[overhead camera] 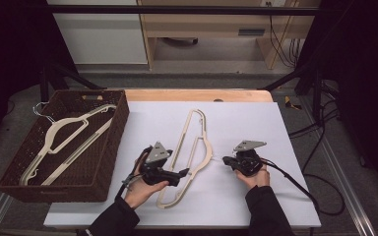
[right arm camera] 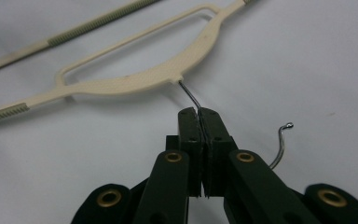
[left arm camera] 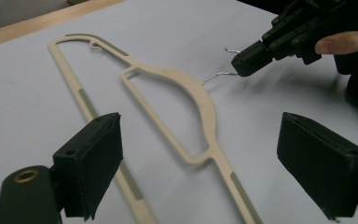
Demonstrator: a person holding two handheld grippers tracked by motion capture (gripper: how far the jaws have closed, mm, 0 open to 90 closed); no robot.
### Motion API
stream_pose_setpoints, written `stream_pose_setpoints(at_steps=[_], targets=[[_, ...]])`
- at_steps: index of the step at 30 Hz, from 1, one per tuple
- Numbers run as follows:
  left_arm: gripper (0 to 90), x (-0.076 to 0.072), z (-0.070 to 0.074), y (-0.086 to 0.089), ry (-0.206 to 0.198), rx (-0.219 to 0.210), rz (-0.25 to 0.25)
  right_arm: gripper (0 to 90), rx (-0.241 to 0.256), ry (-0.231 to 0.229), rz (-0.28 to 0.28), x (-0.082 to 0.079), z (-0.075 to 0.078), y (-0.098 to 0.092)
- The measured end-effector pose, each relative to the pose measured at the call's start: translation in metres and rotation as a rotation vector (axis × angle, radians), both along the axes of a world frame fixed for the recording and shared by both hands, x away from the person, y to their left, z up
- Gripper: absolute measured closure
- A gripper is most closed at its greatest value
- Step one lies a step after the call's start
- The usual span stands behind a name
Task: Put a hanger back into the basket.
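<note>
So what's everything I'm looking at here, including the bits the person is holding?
hanger on the sheet: one, cream plastic with a metal hook, lying flat mid-table
wire hook: one, silver, on that hanger, clamped in the right gripper
basket: one, dark brown wicker, at the table's left
hanger in the basket: one, cream, lying inside the basket
sheet: one, white, covering most of the table
table: one, light wood, edge showing at the far side
left gripper: one, black, open, jaws either side of the hanger's lower arm
right gripper: one, black, shut on the hook
sleeves: two, dark, at the near edge
</note>
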State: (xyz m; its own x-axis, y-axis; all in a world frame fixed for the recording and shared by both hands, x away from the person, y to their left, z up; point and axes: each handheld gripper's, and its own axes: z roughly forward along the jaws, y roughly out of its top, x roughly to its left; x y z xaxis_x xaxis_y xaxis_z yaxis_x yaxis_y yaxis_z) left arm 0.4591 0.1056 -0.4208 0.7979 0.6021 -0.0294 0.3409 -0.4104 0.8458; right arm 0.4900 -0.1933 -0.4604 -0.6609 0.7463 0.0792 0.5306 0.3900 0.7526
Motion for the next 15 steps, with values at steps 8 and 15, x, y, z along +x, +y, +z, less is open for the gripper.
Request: stream_pose_setpoints(at_steps=[8, 15], targets=[[23.8, 0.021, -0.020, -0.042, 0.055, 0.094, -0.019, 89.5, -0.016, -0.001, 0.013, -0.005, 0.016, 0.006], [36.8, 0.031, -0.032, -0.062, 0.075, 0.158, -0.037, 89.5, -0.006, -0.028, 0.028, -0.008, 0.026, 0.008]])
